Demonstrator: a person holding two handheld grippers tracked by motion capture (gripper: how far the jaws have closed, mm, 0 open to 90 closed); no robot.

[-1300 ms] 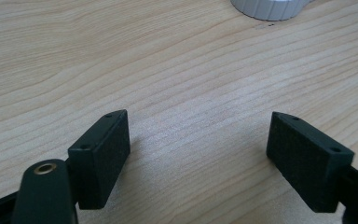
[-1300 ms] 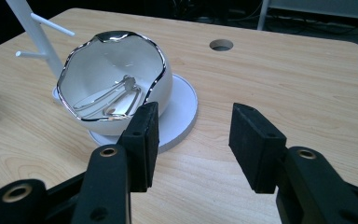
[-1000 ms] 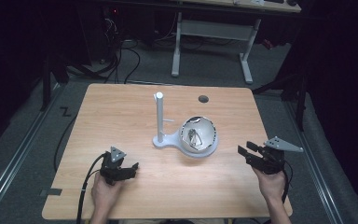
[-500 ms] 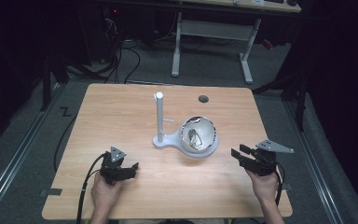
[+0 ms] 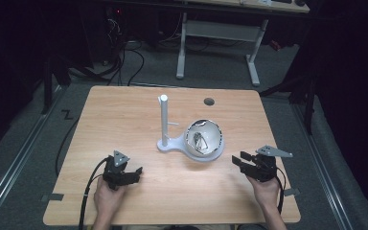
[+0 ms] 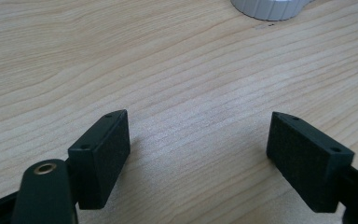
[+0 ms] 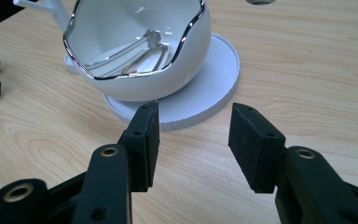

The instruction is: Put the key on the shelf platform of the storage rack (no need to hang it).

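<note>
Worktop point(image 5: 124, 120): pale wood with wavy brown grain. Bowl point(image 7: 140, 51) at upper left of the right gripper view: glossy white, chrome-silver wavy rim, silver metal pieces inside. Stand point(image 5: 164, 122) at frame centre: matt white post and disc base. Both grippers point(image 5: 123, 173) point(image 5: 249, 163): black, grey top plates. Floor point(image 5: 335, 158): dark grey.

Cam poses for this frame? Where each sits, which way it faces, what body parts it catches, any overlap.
High view: above the person's side, looking forward and down at the table; both hands, left gripper and right gripper show.
Left gripper view: on the left gripper, looking along its open jaws at bare tabletop.
Right gripper view: on the right gripper, open jaws facing the bowl.
Shared: bowl on the white stand shows in high and right views.
</note>
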